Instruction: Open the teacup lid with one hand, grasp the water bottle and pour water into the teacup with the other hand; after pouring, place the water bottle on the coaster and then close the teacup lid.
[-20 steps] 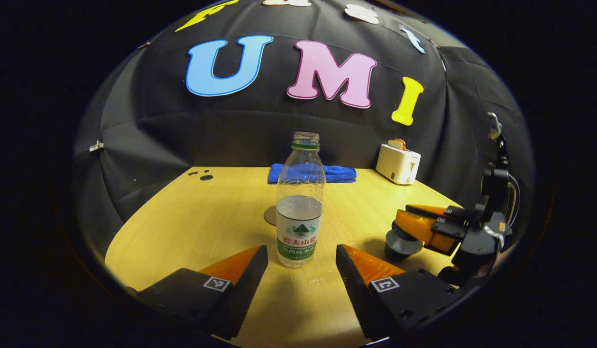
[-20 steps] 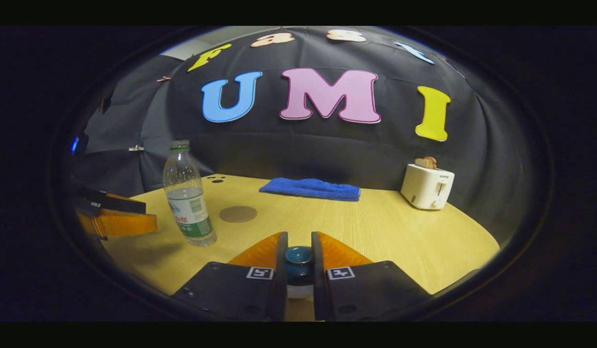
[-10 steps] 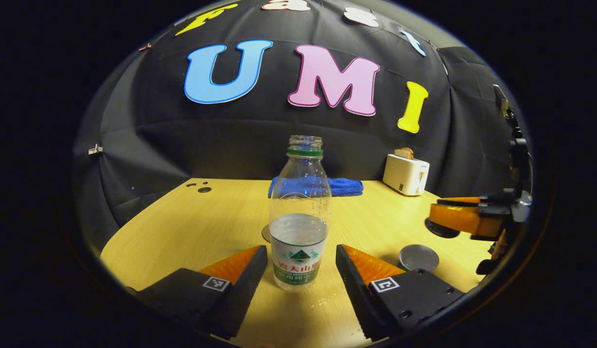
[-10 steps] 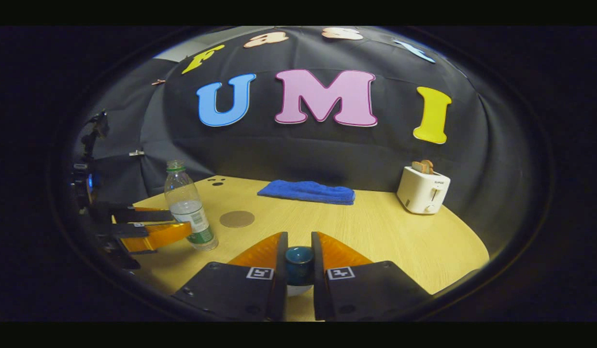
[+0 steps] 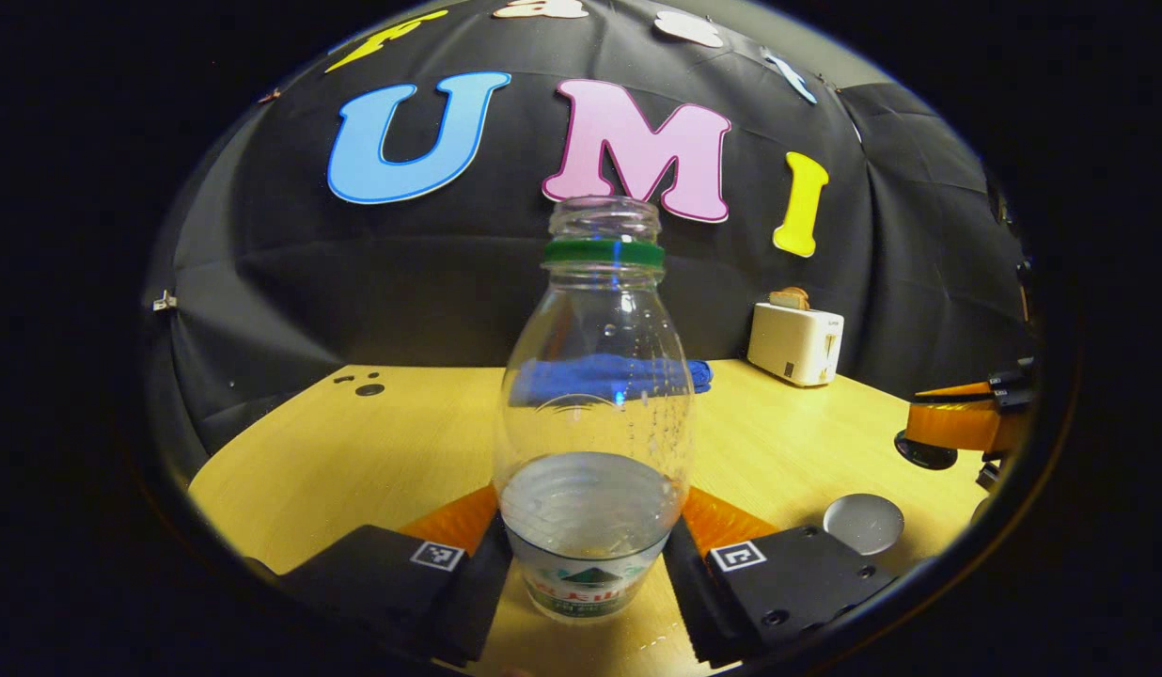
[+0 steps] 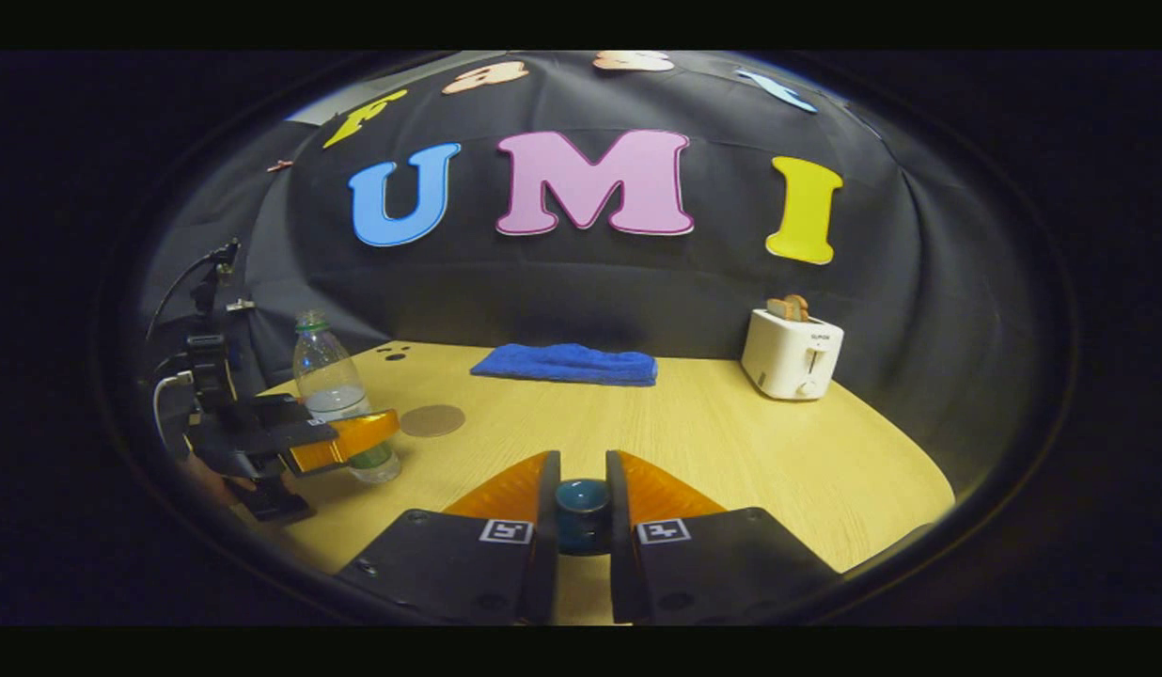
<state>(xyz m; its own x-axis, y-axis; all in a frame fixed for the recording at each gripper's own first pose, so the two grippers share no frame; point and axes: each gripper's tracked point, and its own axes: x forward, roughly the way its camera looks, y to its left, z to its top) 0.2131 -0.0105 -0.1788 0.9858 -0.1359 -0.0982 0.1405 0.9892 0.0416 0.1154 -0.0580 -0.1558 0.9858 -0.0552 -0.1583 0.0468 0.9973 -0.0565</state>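
A clear water bottle (image 5: 590,404), uncapped and part full, stands upright between the two fingers of my left gripper (image 5: 588,527). The jaws flank its lower body at about their earlier width, so I read them as open. In the right gripper view the same bottle (image 6: 341,395) has the left gripper (image 6: 355,437) around it. My right gripper (image 6: 582,503) is shut on the teal knob of the teacup lid (image 6: 582,496), held above the table. The uncovered grey teacup (image 5: 863,522) sits below the right gripper (image 5: 919,442). A round brown coaster (image 6: 431,419) lies just behind the bottle.
A folded blue towel (image 6: 564,364) lies at the back of the wooden table (image 6: 731,451). A white toaster (image 6: 792,354) with toast stands at the back right. Small dark holes (image 5: 360,385) mark the far left corner.
My left gripper has moved forward until the bottle stands between its fingers. The right gripper has carried the lid up and away from the teacup, leaving it uncovered.
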